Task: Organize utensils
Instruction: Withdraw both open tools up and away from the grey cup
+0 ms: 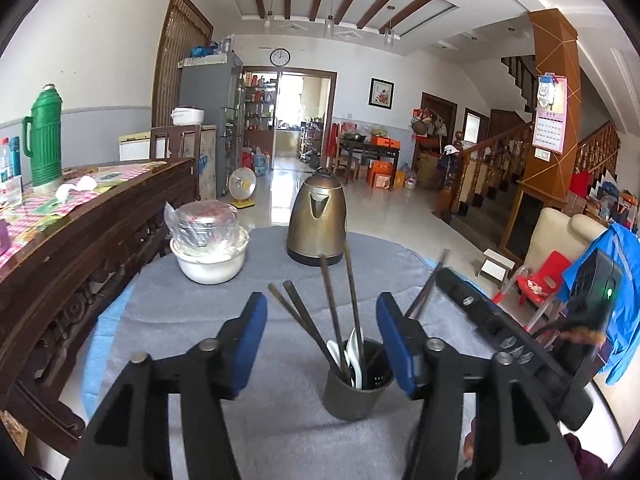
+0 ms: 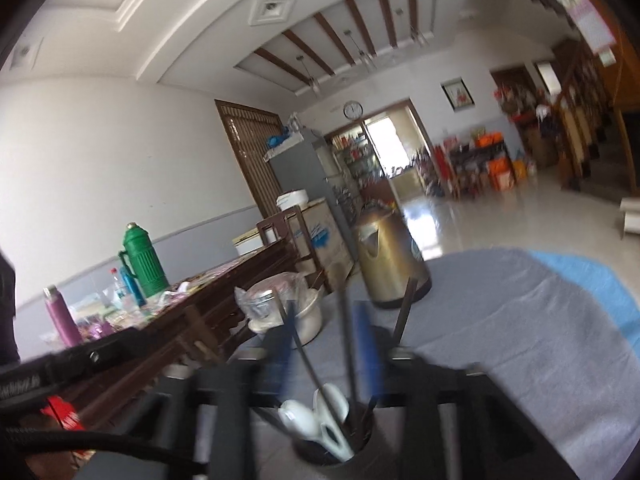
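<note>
A dark cup (image 1: 357,384) stands upright on the grey cloth (image 1: 192,344) that covers the counter, near its front edge. Inside it are white spoons (image 1: 352,350), bowls up, and several dark chopsticks (image 1: 334,304) that lean out at different angles, two towards the left and two nearly upright. The left gripper (image 1: 322,340) is spread wide with nothing between its blue pads (image 1: 254,332); the cup sits in the gap just ahead of it, closer to the right-hand pad, not touching either as far as the view shows.

The right gripper (image 2: 326,344) comes in from the right side of the cup. In the left wrist view its black body lies slanted beside the cup, with one more chopstick (image 1: 430,288) at its tip. In its own blurred view the blue pads (image 2: 366,344) stand close together around a chopstick above the cup (image 2: 332,448), so it appears clamped on that stick, though the blur leaves the contact unclear.

Farther back on the cloth a white bowl (image 1: 210,260) holds a plastic-wrapped container (image 1: 204,222), and a brass-coloured kettle (image 1: 317,220) stands to its right, well apart from the cup. A green flask (image 1: 45,140) stands on the wooden side table (image 1: 100,216) at left.
</note>
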The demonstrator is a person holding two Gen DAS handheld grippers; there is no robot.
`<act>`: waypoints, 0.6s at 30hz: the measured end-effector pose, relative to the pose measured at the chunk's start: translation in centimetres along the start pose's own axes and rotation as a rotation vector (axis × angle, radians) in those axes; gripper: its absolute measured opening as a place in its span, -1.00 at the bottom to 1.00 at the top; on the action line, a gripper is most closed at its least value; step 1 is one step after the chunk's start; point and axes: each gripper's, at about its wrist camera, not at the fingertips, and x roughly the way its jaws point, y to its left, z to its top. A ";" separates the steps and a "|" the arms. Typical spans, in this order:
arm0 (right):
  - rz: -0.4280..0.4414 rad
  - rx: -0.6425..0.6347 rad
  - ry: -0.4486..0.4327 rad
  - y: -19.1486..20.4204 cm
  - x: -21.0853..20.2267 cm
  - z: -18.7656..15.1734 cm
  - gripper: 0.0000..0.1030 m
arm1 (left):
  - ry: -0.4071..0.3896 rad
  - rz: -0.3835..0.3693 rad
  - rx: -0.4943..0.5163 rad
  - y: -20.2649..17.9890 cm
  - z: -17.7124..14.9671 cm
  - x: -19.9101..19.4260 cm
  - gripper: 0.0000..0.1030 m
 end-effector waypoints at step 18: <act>-0.124 0.010 0.103 -0.1 -6.2 0.0 0.42 | 0.036 0.262 0.096 -1.6 -2.7 -5.4 0.82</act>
